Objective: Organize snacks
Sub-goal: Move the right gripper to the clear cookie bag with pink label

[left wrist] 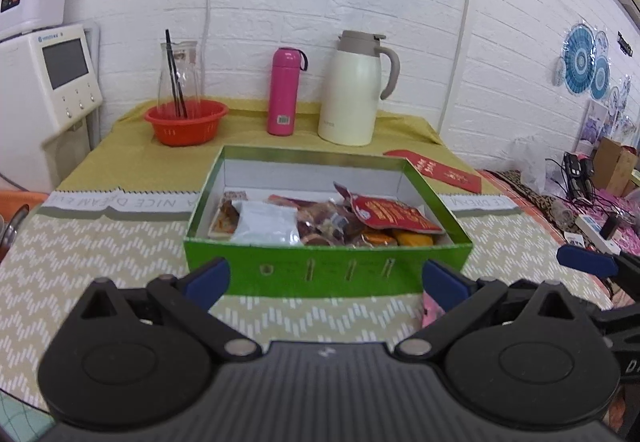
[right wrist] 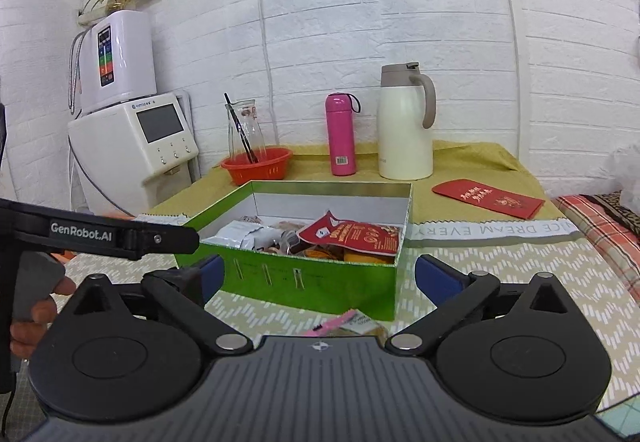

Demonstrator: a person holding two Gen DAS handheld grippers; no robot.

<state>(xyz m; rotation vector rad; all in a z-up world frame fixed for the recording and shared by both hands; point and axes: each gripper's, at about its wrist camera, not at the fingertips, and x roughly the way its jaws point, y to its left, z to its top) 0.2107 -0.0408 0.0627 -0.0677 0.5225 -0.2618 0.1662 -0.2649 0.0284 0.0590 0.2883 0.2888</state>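
Left wrist: green snack box (left wrist: pixel 328 266) just ahead; both jaws wide, empty.

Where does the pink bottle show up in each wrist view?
Left wrist: the pink bottle stands upper centre, behind the green box, left of the cream jug.
Right wrist: pink bottle at centre, also left of the cream jug.
Shared landmark: the green box.

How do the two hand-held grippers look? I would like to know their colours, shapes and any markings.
Both the left gripper and the right gripper have matte black bodies: a ribbed centre plate, two rounded disc housings, silver pivot pins, and black linkage arms ending in blue finger pads. The right wrist view shows white "GenRobot.AI" lettering on the left gripper's side.
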